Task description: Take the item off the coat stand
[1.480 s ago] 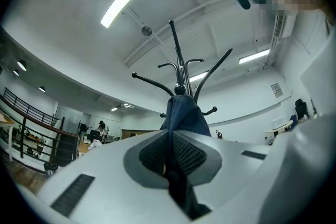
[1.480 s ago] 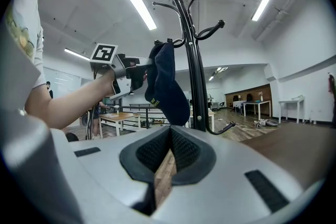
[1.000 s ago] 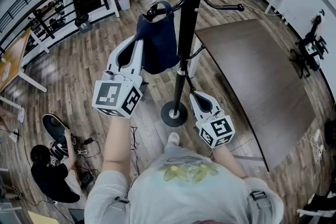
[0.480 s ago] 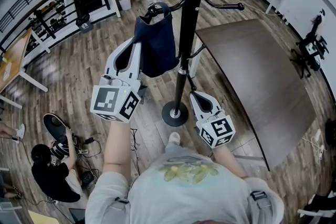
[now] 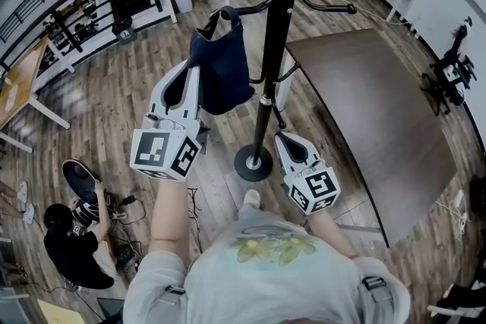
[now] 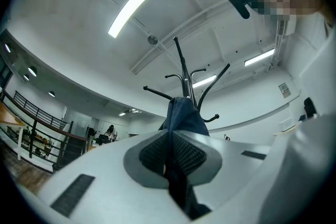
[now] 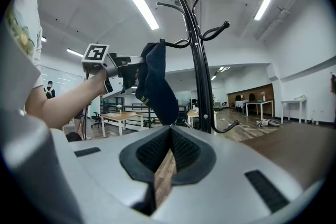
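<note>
Left forearm is stretched forward and raised. The left gripper (image 5: 194,72) tilts slightly upward, its jaws pinched shut on the side fabric of the bag (image 5: 222,68). Right arm sits low and close to the body. The right gripper (image 5: 284,139) points level toward the coat stand (image 5: 275,49), its jaws closed tip to tip with nothing between them.

The bag hangs by its handles (image 5: 226,14) from a curved hook of the stand, just left of the pole, well clear of the floor (image 5: 129,95). Its contents are not visible.

Bag: dark navy soft cloth, creased, pouch-shaped. Stand: black metal, a slim round pole with curved arms ending in knobs, on a round disc base (image 5: 252,163). Floor: wood planks. A dark brown rectangular table (image 5: 372,110) stands right of the stand.
</note>
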Motion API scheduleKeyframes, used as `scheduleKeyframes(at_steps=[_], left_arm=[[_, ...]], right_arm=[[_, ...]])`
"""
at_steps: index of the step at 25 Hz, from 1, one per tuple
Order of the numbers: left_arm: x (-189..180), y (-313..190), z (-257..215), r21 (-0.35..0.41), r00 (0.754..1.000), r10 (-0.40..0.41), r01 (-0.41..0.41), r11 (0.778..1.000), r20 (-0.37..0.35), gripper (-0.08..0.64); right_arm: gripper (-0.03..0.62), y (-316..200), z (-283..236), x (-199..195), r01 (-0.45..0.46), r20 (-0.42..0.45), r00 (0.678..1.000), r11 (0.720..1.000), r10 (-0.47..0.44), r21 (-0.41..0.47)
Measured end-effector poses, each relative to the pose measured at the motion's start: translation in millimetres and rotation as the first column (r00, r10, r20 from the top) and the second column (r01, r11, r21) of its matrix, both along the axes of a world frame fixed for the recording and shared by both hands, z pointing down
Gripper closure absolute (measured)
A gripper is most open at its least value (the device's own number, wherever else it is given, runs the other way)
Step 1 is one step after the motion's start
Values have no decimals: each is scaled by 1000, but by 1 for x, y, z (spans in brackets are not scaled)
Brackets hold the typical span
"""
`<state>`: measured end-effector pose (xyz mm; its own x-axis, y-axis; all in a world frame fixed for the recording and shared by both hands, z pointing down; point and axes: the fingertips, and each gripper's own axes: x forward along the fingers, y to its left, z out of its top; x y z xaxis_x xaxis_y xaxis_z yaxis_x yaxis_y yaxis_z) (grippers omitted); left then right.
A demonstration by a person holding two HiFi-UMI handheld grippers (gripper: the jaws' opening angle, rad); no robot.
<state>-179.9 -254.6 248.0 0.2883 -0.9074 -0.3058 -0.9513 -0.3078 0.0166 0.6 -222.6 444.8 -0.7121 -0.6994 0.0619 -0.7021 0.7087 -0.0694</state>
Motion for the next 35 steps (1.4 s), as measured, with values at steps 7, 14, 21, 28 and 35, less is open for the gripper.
scheduleKeyframes(at_steps=[7,14,21,28,35], left_arm=[[3,13,-4,24,1000,5,-5,1000,-4,528],[3,19,-1,15,1000,-3,3,1000,3,528],[6,23,24,-25,1000,-3,4,1000,20,528],[8,25,46,-74,1000,-1,3,997,31,528],[18,22,72,-137,998,12,-4,991,59,528]], right_arm=[[586,2,0,-2,7,-1,1000,1000,-7,2],[586,4,1,0,7,-5,1000,1000,-7,-3],[586,8,1,-1,11,-10,1000,1000,-11,-3],[586,15,2,-5,19,-13,1000,1000,-19,-5],[586,16,0,-4,16,-11,1000,1000,-16,-5]])
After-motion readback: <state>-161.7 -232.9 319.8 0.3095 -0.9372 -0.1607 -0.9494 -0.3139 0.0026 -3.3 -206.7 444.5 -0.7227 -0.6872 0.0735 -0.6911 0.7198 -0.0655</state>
